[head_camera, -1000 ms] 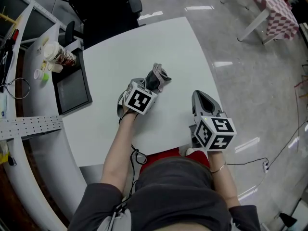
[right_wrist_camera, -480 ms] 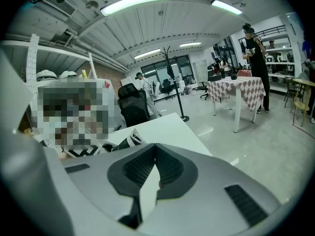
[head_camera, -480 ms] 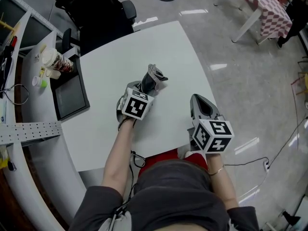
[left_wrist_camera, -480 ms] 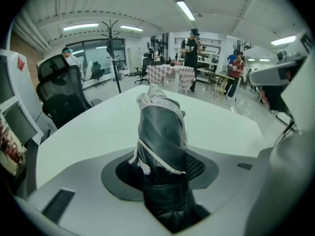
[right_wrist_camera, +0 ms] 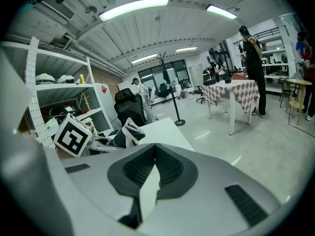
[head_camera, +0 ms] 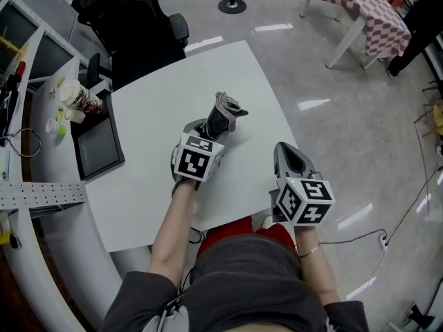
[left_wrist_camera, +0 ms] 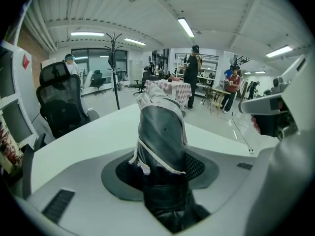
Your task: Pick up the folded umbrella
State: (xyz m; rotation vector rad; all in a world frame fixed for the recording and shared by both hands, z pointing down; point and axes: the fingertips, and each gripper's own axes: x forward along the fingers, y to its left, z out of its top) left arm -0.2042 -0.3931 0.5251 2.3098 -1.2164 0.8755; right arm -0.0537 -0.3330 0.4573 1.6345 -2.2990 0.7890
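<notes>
The folded umbrella [head_camera: 223, 115], black with pale edging and a bunched light end, sticks out forward from my left gripper [head_camera: 211, 126] above the white table [head_camera: 152, 102]. The left gripper's jaws have just been closing, and they now press on the umbrella's lower part. In the left gripper view the umbrella [left_wrist_camera: 162, 136] stands up between the jaws and fills the middle. My right gripper [head_camera: 286, 152] hovers at the table's near right edge, shut with nothing in it. From the right gripper view [right_wrist_camera: 153, 151] the umbrella [right_wrist_camera: 123, 134] shows to the left, beside the left gripper's marker cube [right_wrist_camera: 73, 134].
A black office chair [head_camera: 131, 19] stands behind the table. On the curved desk to the left are a dark screen [head_camera: 97, 140], a cup [head_camera: 79, 92] and small bottles. A checkered table [head_camera: 360, 5] and a stand's round base [head_camera: 232, 5] are on the floor beyond.
My left gripper has risen and moved slightly forward with the umbrella in it, so the umbrella now hangs off the table. The right gripper has shifted a little.
</notes>
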